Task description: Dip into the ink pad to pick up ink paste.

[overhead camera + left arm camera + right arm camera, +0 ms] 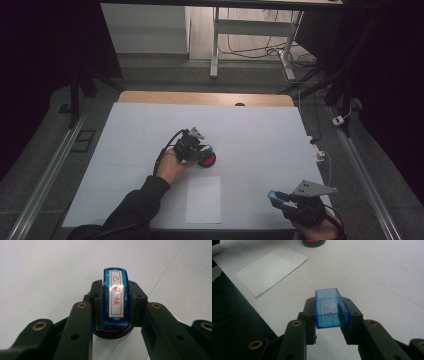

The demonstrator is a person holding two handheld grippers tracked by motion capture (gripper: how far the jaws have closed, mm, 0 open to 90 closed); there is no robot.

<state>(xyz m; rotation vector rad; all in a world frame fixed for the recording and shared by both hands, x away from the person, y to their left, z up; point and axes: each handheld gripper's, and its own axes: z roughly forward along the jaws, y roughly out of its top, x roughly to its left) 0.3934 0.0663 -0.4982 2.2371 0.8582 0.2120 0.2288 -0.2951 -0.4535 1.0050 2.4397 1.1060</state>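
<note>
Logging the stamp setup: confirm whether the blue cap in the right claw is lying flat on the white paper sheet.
No: the blue cap is clamped in the right claw, apart from the white paper sheet lying farther off.

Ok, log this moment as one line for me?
left gripper: shut on stamp, over ink pad | right gripper: shut on cap, off to the side | paper: flat on table

A white sheet of paper (203, 199) lies flat near the table's (250, 130) front edge, while a desk frame (250, 35) stands beyond the far edge.
</note>
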